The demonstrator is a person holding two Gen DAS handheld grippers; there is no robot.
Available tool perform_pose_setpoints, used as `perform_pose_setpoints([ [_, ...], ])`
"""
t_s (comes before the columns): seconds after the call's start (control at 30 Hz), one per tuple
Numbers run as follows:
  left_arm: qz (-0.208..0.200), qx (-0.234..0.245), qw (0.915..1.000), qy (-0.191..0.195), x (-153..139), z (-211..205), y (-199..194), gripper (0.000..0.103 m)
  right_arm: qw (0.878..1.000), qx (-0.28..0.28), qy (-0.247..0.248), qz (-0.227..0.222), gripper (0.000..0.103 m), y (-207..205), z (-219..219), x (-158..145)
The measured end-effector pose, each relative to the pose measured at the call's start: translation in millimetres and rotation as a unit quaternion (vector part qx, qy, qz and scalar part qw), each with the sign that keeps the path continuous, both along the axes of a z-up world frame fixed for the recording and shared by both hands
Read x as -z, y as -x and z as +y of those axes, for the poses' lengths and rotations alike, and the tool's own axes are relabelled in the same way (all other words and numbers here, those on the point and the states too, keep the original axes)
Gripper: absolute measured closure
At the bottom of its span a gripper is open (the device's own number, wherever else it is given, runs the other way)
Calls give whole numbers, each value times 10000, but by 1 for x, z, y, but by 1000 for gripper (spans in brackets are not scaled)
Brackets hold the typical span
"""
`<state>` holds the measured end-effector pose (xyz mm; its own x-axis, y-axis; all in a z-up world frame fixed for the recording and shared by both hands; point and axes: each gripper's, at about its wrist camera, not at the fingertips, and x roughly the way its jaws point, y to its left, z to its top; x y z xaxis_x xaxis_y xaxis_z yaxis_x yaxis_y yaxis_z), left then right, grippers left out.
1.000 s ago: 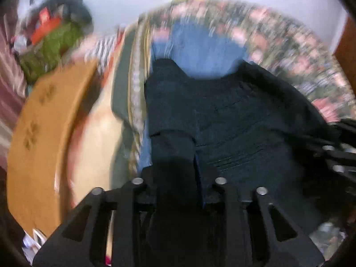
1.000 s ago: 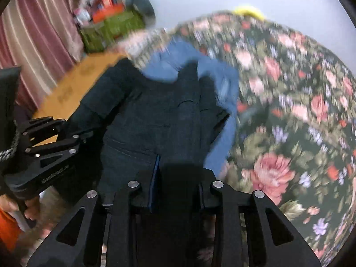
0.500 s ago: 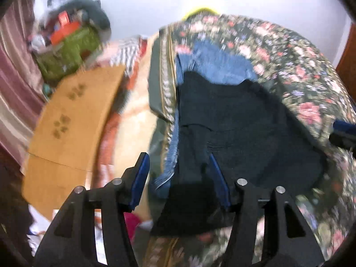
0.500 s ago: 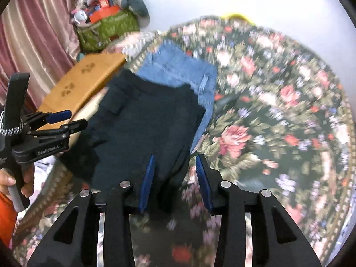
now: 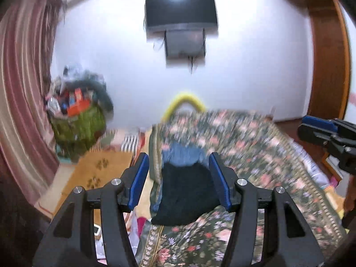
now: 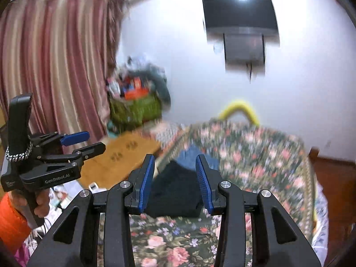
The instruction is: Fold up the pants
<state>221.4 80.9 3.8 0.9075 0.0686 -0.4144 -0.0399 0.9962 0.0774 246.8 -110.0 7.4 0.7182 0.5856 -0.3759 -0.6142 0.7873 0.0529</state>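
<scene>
Dark navy pants (image 5: 185,192) lie folded on the floral bed cover (image 5: 251,155), on top of blue jeans (image 5: 182,155) that stick out behind. They also show in the right wrist view (image 6: 175,189) with the jeans (image 6: 189,155). My left gripper (image 5: 180,180) is open and empty, raised well above and short of the pants. My right gripper (image 6: 175,182) is open and empty too, also lifted back. Each gripper shows in the other's view, the left (image 6: 77,142) and the right (image 5: 311,129).
A TV (image 5: 181,11) hangs on the white wall. A green bag heaped with clutter (image 5: 77,120) stands left by the striped curtain (image 5: 22,102). A tan paw-print mat (image 5: 98,173) lies left of the bed. A yellow curved thing (image 5: 184,100) sits behind the bed.
Both grippers were shut on the dark pants a second ago. They opened, let the pants drop on the bed, and lifted back and up so the wall and TV came into view.
</scene>
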Motion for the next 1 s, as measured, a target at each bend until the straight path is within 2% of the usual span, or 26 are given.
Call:
perform_pose_setpoints([
  [0.1,-457,-41,9989,-25,-24,-13,46,46,9984,16,-136,-543,68,46,-6,-20],
  [0.23,-836,5,9965,-52,-40,-26,94,46,9956,-11,-360,-869,68,90,-14,-31],
  [0.3,-993,36,9950,-1,-43,-30,114,46,9947,18,-379,-960,63,105,-15,-31],
  [0.4,-1058,2,9944,80,-41,-33,132,42,9933,169,-357,-1086,47,123,-18,-30],
  [0.47,-1079,-31,9941,118,-38,-36,142,36,9925,250,-435,-1115,29,133,-22,-29],
  [0.53,-1097,-108,9938,110,-36,-38,150,28,9920,321,-536,-1098,18,133,-25,-27],
  [0.6,-1091,-86,9939,151,-36,-39,155,18,9922,393,-596,-1021,13,132,-27,-26],
  [0.67,-1057,-44,9942,210,-36,-40,159,12,9922,483,-629,-959,1,132,-28,-25],
  [0.77,-1118,-128,9935,176,-35,-44,163,0,9910,628,-668,-974,0,132,-30,-24],
  [1.0,-1113,-169,9934,215,-30,-47,167,0,9910,670,-613,-981,0,142,-34,-20],
])
